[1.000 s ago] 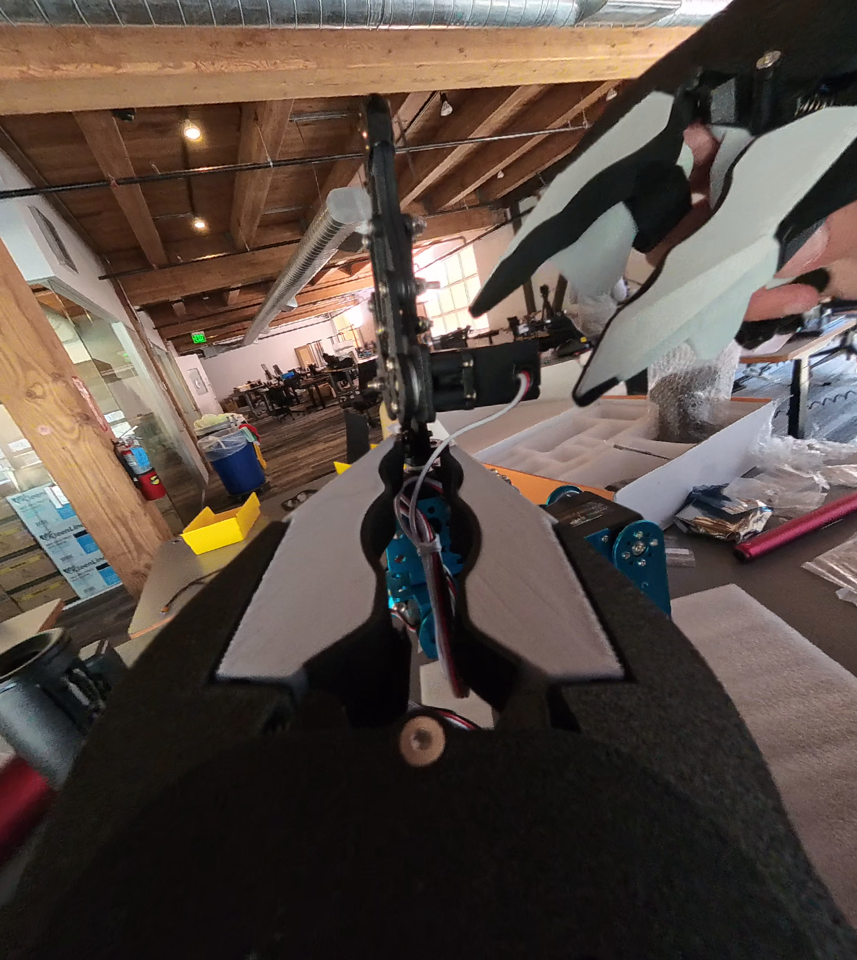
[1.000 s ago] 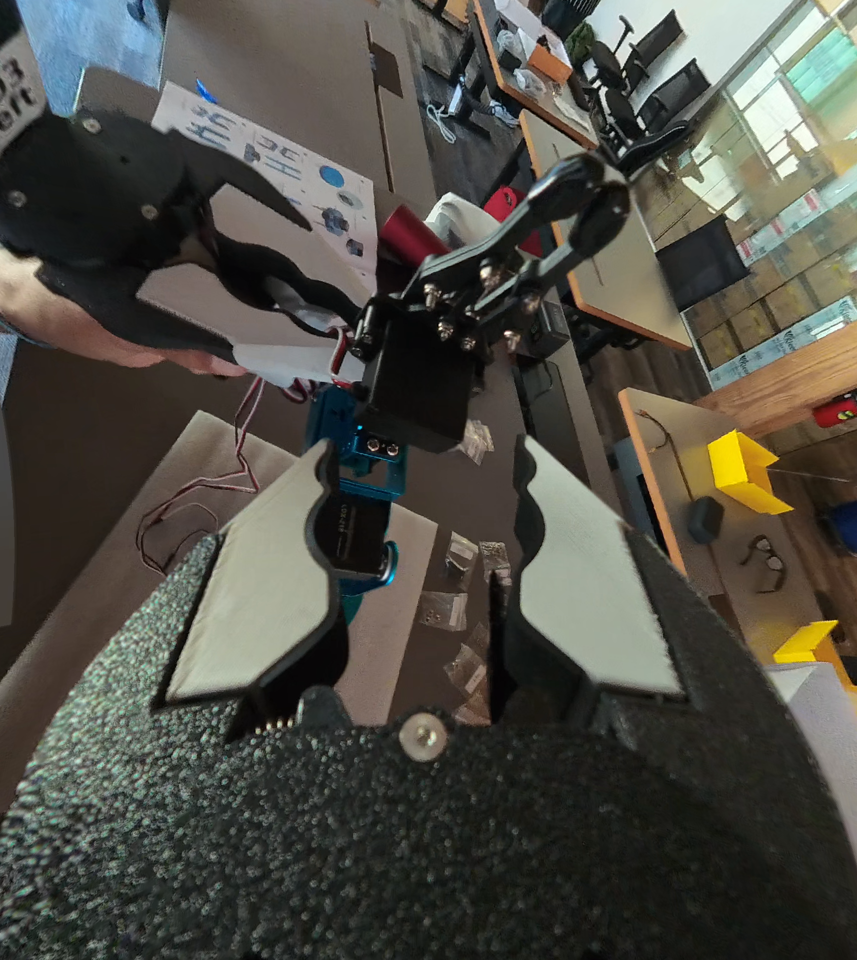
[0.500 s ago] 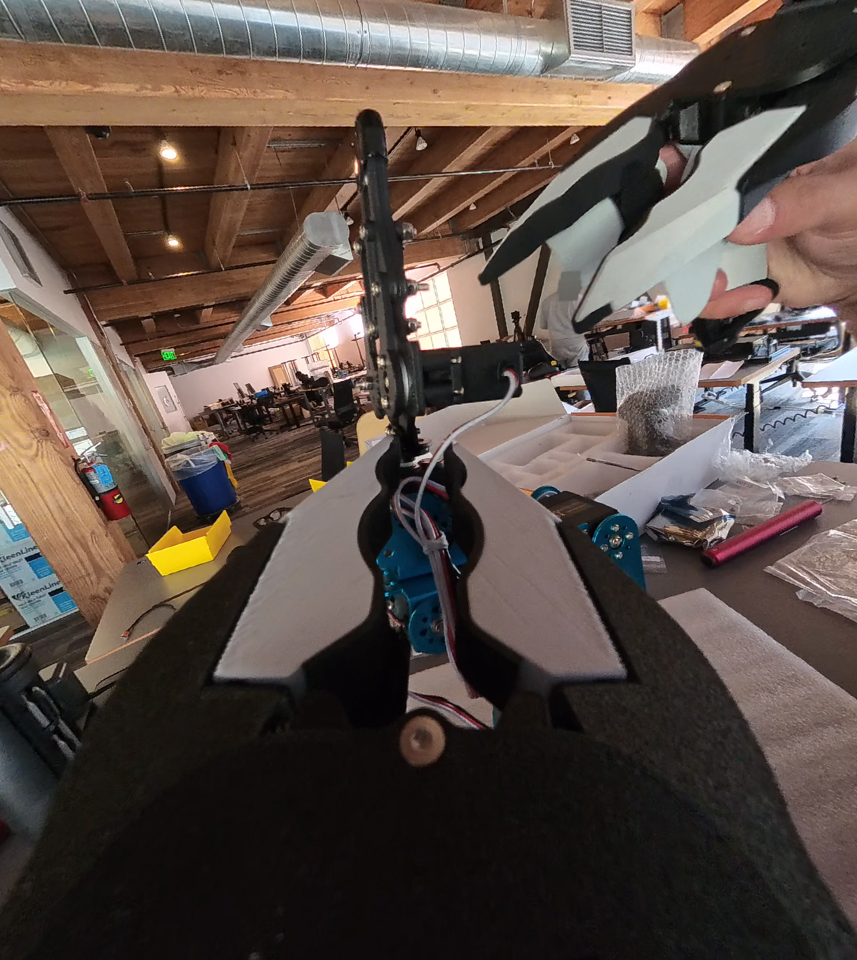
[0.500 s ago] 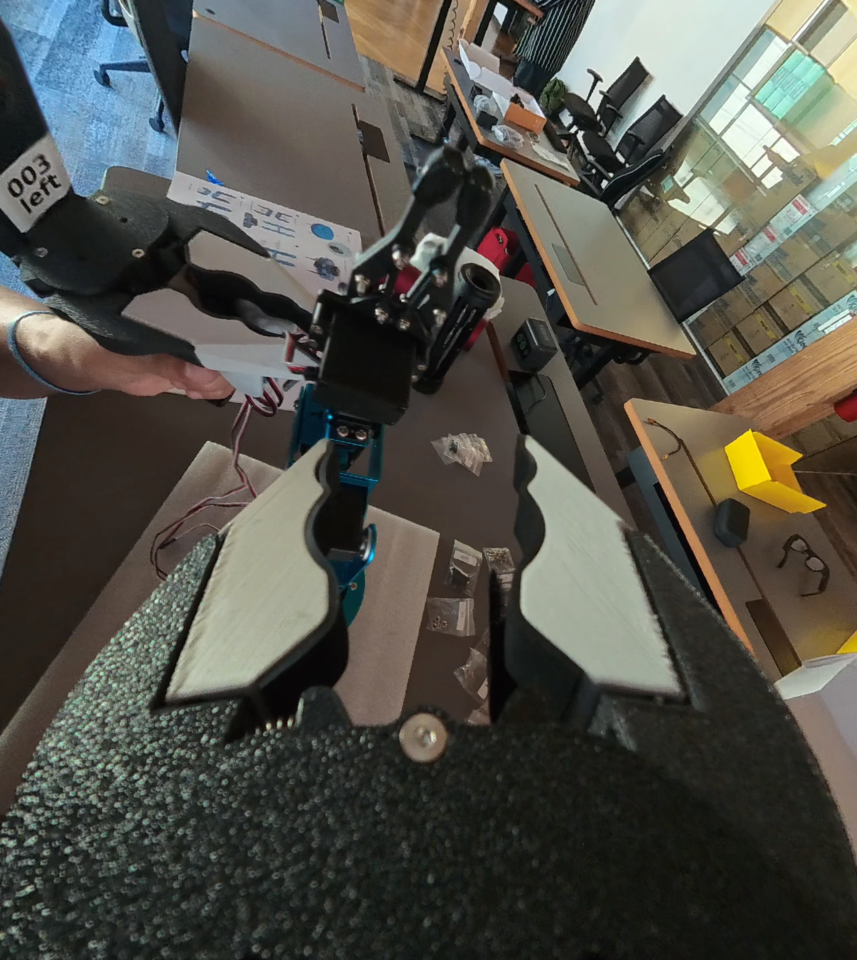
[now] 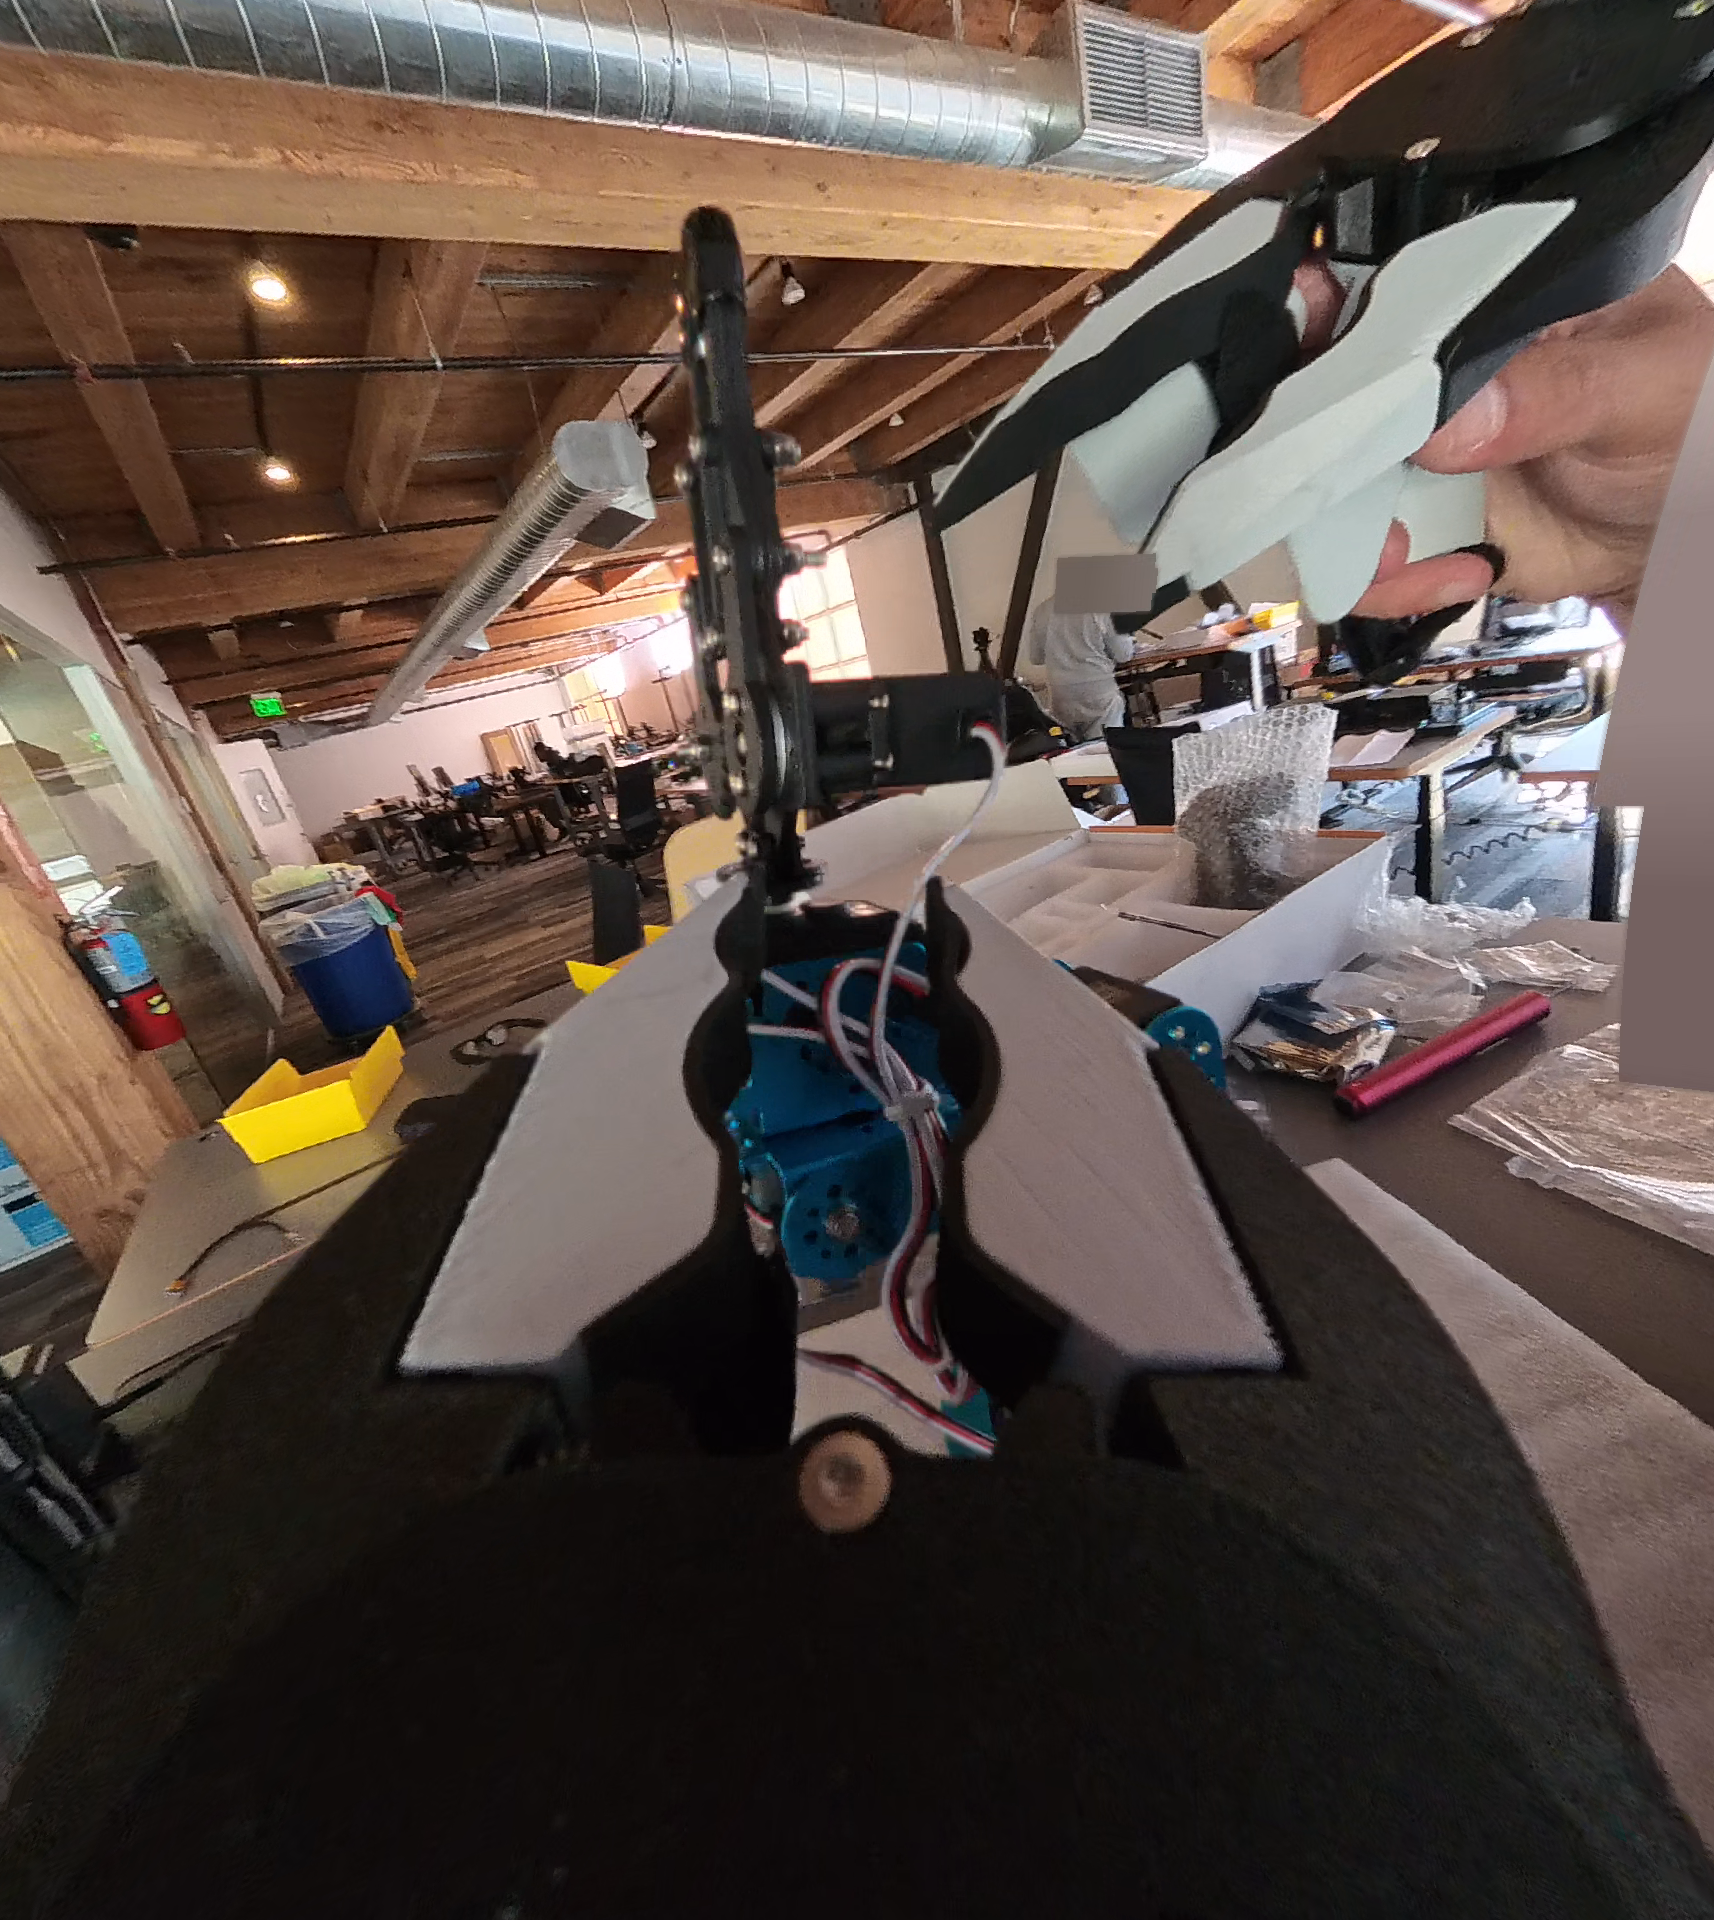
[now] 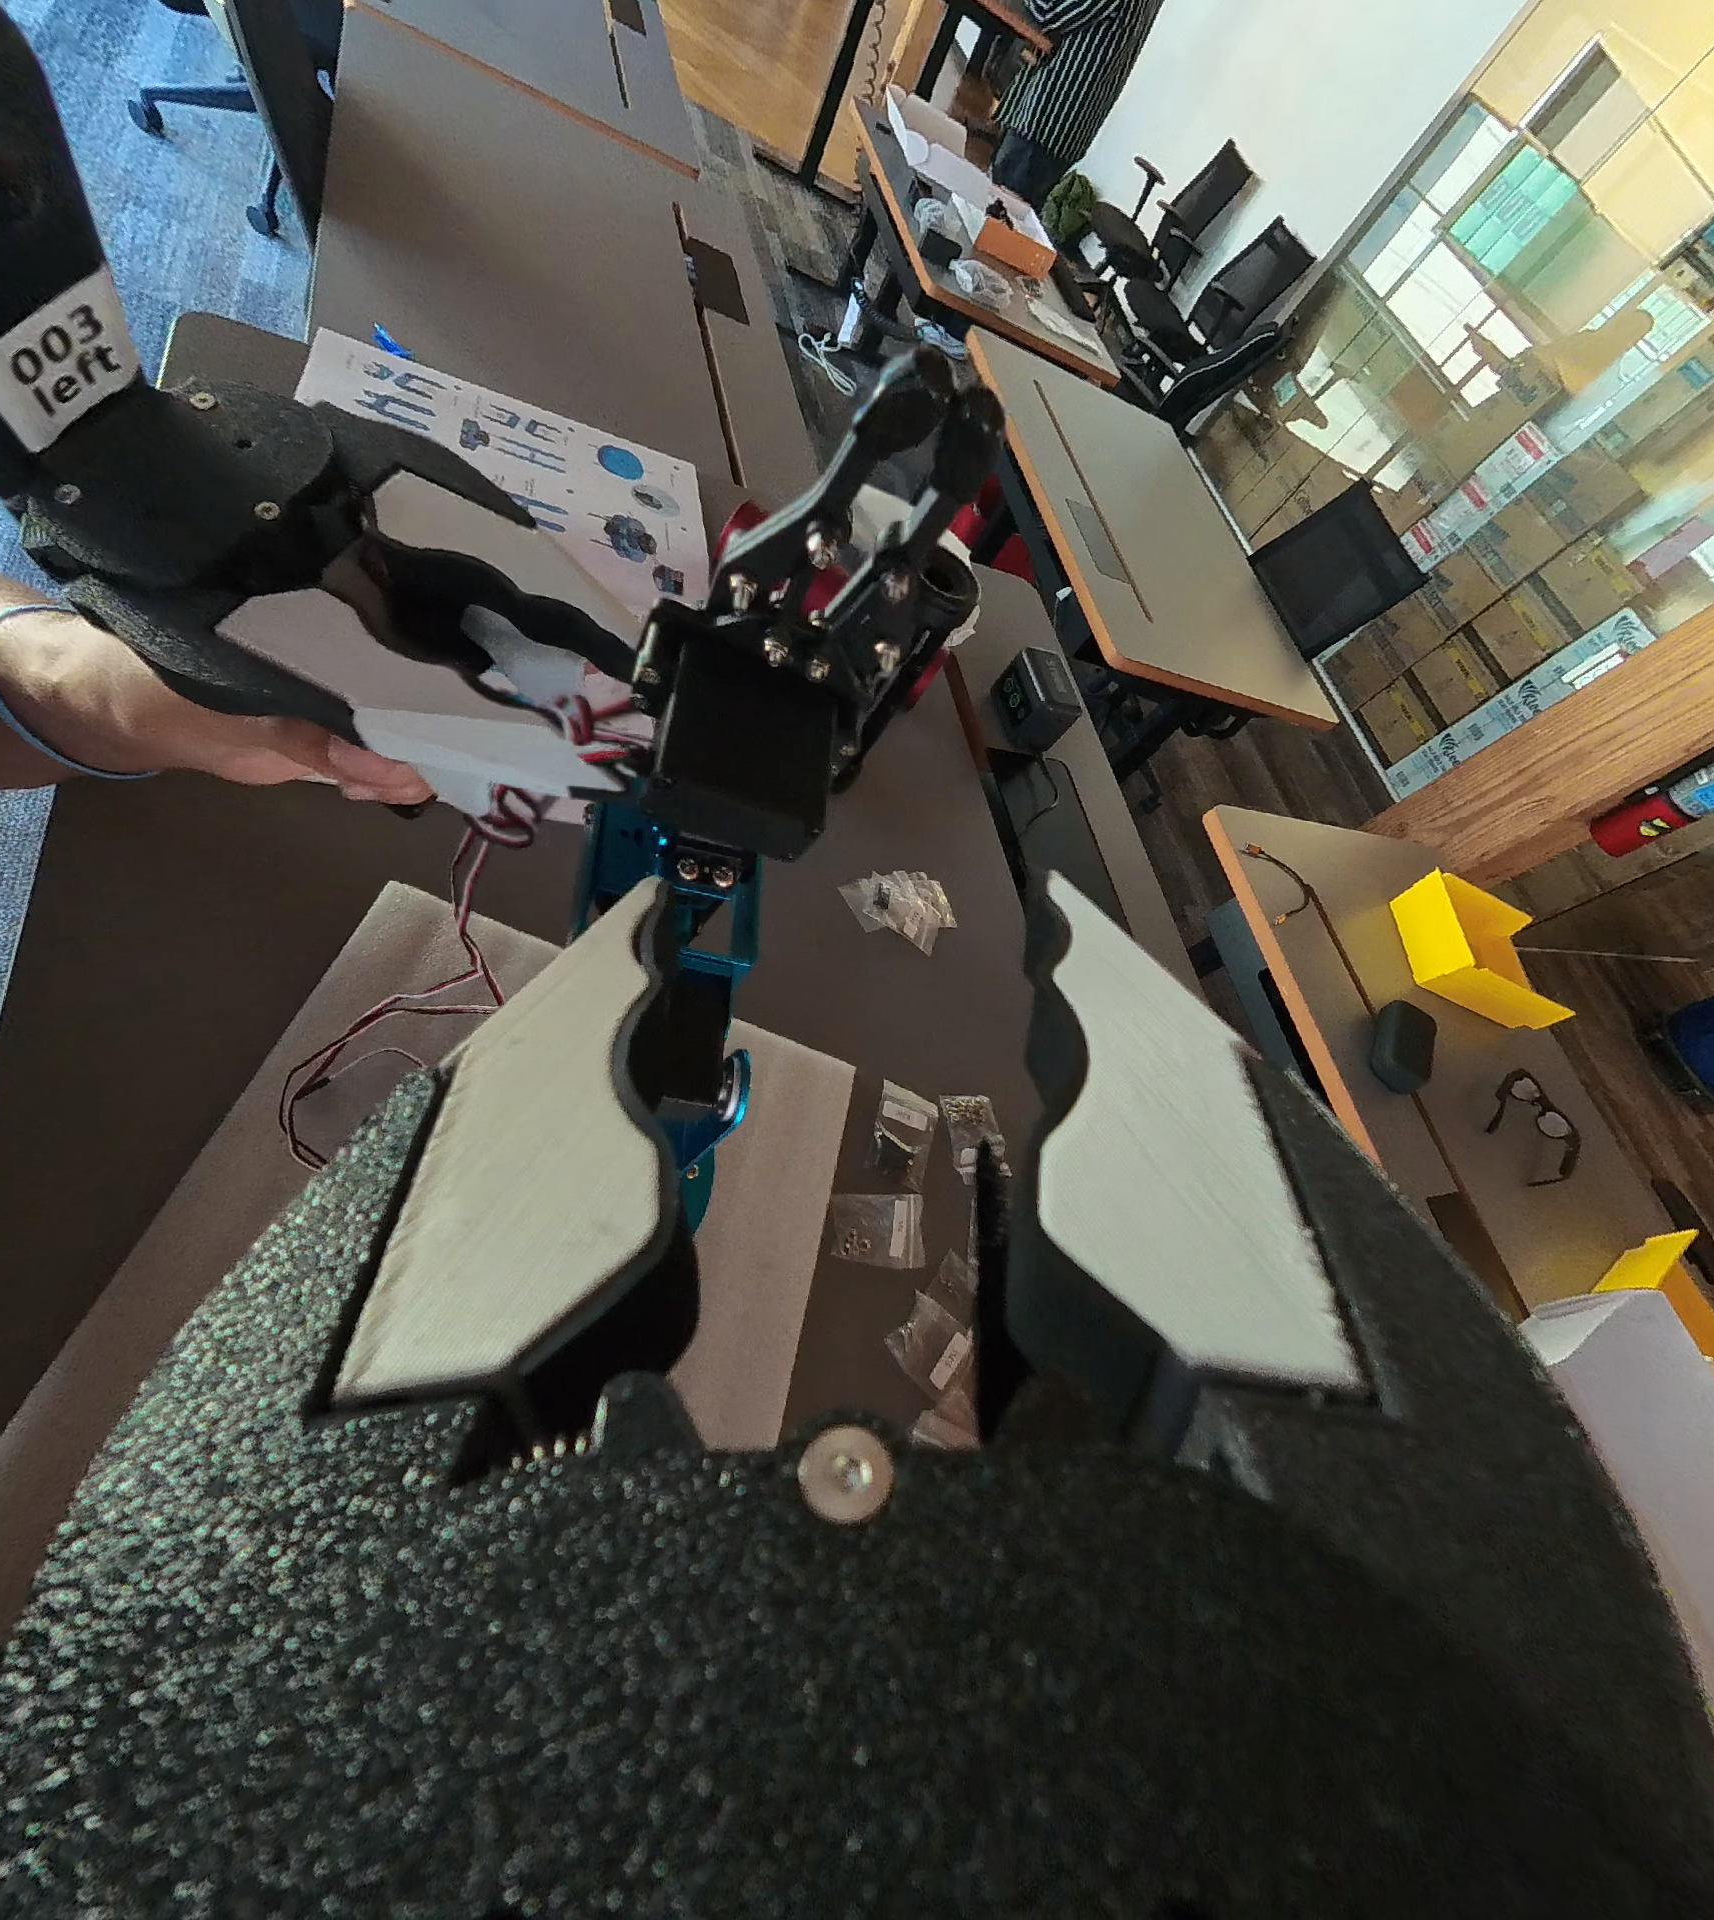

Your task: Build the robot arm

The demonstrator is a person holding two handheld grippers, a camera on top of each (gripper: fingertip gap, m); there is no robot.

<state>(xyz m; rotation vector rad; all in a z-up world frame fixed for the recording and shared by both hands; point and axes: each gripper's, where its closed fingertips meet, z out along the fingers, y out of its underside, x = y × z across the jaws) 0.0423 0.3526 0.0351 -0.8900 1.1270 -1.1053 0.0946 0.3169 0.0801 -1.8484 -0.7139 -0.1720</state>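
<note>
A small robot arm stands on the table, with a black claw (image 5: 728, 520), a black servo (image 5: 894, 727) and a blue frame (image 5: 832, 1143). Its red, white and black wires (image 5: 900, 1039) run between my left gripper's fingers. My left gripper (image 5: 842, 909) is open just behind the servo, and its pads stand clear of the wires. The right wrist view shows it (image 6: 619, 727) at the back of the servo (image 6: 739, 748). My right gripper (image 6: 850, 888) is wide open and empty above the arm, with its left finger in front of the blue frame (image 6: 718, 935). It also shows in the left wrist view (image 5: 1050, 530).
A white box with a foam insert (image 5: 1248, 935) and bubble wrap (image 5: 1248, 790) stands behind. A red cylinder (image 5: 1435, 1049) and plastic bags (image 5: 1642, 1132) lie to the right. Also there are a grey foam mat (image 5: 1559, 1455), a printed sheet (image 6: 520, 457) and small screw bags (image 6: 894, 904). Left tips and right tips are each some 4 centimeters from the servo (image 6: 739, 748).
My left gripper's fingers were closed on the wire bundle and have now moved apart off it. My right gripper has stayed open, hovering above and shifting slightly.
</note>
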